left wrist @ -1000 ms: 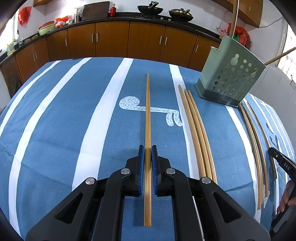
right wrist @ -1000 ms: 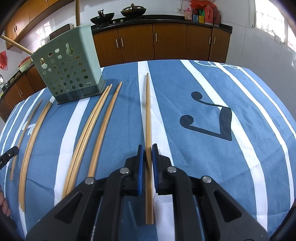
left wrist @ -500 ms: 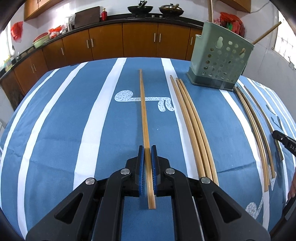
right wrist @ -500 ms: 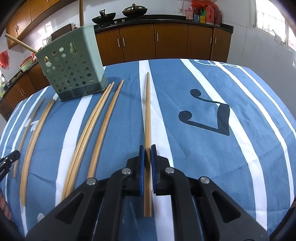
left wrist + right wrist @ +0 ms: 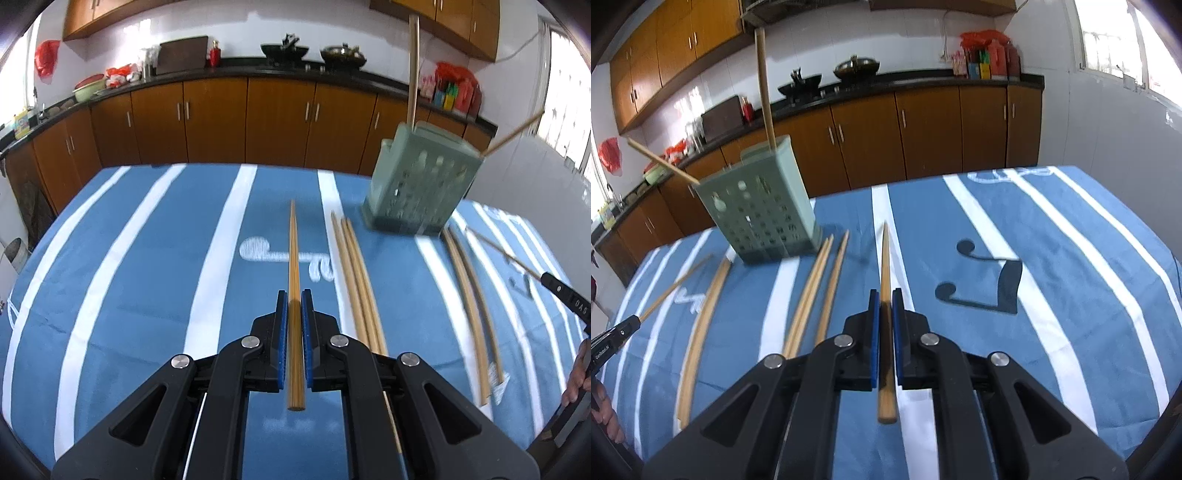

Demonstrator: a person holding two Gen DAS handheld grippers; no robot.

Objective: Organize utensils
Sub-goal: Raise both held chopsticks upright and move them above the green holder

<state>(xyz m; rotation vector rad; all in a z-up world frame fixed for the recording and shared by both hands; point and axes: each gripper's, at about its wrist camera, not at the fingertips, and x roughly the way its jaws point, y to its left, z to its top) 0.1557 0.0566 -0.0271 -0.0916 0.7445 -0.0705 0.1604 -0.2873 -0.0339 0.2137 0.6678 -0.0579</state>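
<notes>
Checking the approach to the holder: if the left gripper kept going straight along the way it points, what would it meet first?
Probably the blue striped tablecloth. The left gripper, shut on a chopstick, points down at bare cloth; the green utensil holder sits off to the right, though depth is unclear.

Brown cabinets (image 5: 280,122), black counter (image 5: 236,72), white walls, bright window (image 5: 1126,44) at rt

Both wrist views toward holder (image 5: 421,184)

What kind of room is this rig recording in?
Most likely a home kitchen: wooden cabinets under a dark countertop, woks on a stove at the back, and a table with a blue striped cloth holding chopsticks and a green utensil holder.
</notes>
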